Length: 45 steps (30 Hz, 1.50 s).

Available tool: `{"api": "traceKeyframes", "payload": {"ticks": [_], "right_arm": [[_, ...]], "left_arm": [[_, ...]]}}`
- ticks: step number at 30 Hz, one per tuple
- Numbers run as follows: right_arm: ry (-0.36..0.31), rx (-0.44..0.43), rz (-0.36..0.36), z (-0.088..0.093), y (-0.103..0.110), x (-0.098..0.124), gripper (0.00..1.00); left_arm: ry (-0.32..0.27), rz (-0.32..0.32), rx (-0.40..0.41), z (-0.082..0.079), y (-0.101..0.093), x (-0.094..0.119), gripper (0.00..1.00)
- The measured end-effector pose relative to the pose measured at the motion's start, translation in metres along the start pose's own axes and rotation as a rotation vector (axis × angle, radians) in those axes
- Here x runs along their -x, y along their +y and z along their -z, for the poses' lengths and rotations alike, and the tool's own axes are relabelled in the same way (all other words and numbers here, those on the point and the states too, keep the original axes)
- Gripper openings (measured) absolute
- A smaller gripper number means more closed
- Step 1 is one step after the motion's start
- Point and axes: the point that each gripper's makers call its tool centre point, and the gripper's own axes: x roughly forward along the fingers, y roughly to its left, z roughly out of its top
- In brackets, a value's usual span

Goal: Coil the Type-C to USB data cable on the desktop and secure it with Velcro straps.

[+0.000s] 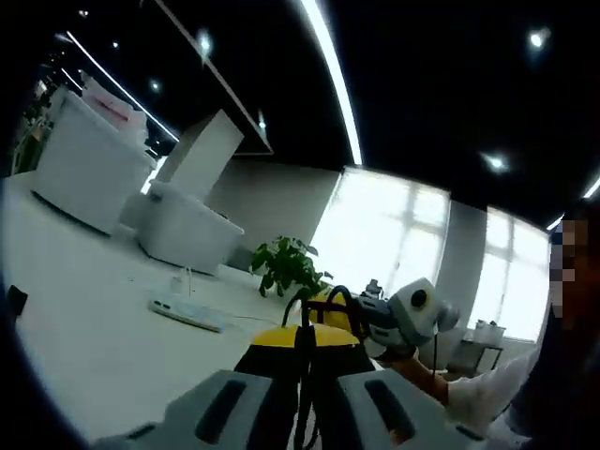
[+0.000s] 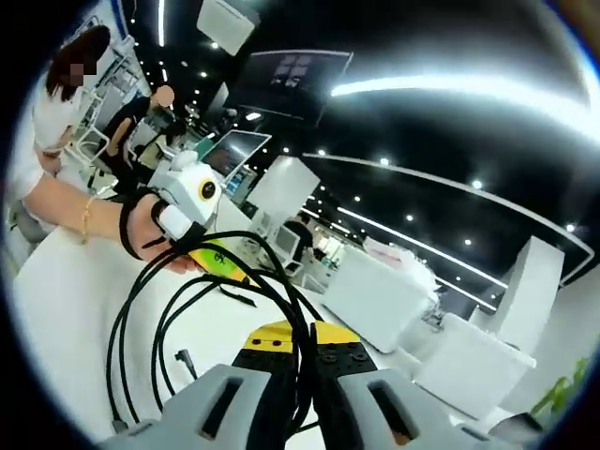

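Note:
The black data cable [image 2: 141,319] hangs in several wide loops over the white desktop [image 2: 56,300]. In the right gripper view my right gripper [image 2: 305,361] is shut on the gathered strands, which run up between its yellow-tipped jaws. My left gripper [image 2: 192,202] is held in a hand at the upper left, at the far side of the loops. In the left gripper view my left gripper [image 1: 302,361] is shut on a strand of the cable [image 1: 302,394]. A loop arches beyond it toward the right gripper [image 1: 412,314]. One plug end [image 2: 183,359] dangles low inside the loops.
A white power strip [image 1: 187,314] lies on the desktop [image 1: 84,328] with a potted plant [image 1: 286,267] behind it. Large white boxes [image 1: 89,159] stand at the far left. A small dark strip [image 2: 239,295] lies on the table beyond the loops. People stand in the background.

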Motion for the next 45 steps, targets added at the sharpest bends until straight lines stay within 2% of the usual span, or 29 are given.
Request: {"api": "traceKeyframes", "payload": {"ticks": [10,18,27,33,37,42,45], "right_arm": [[-0.001,-0.002,0.029,0.004,-0.004,-0.001,0.12],[-0.01,0.022,0.024,0.004,-0.002,-0.002,0.13],[-0.031,0.12,-0.022,0.001,0.008,-0.004,0.09],[-0.052,0.145,-0.043,-0.003,0.016,-0.003,0.11],[-0.056,0.218,-0.039,-0.004,0.019,-0.003,0.13],[-0.063,0.251,-0.049,-0.004,0.022,-0.004,0.13],[-0.061,0.293,-0.068,-0.003,0.027,-0.006,0.06]], "left_arm": [[0.051,0.078,0.027,0.007,-0.012,-0.004,0.04],[0.107,0.122,0.049,0.018,-0.022,-0.005,0.04],[0.17,0.174,0.161,0.025,-0.028,-0.003,0.04],[0.224,0.216,0.259,0.03,-0.033,0.0,0.04],[0.249,0.227,0.297,0.033,-0.036,0.002,0.04],[0.267,0.227,0.346,0.037,-0.038,0.004,0.04],[0.271,0.23,0.378,0.039,-0.037,0.004,0.04]]}}
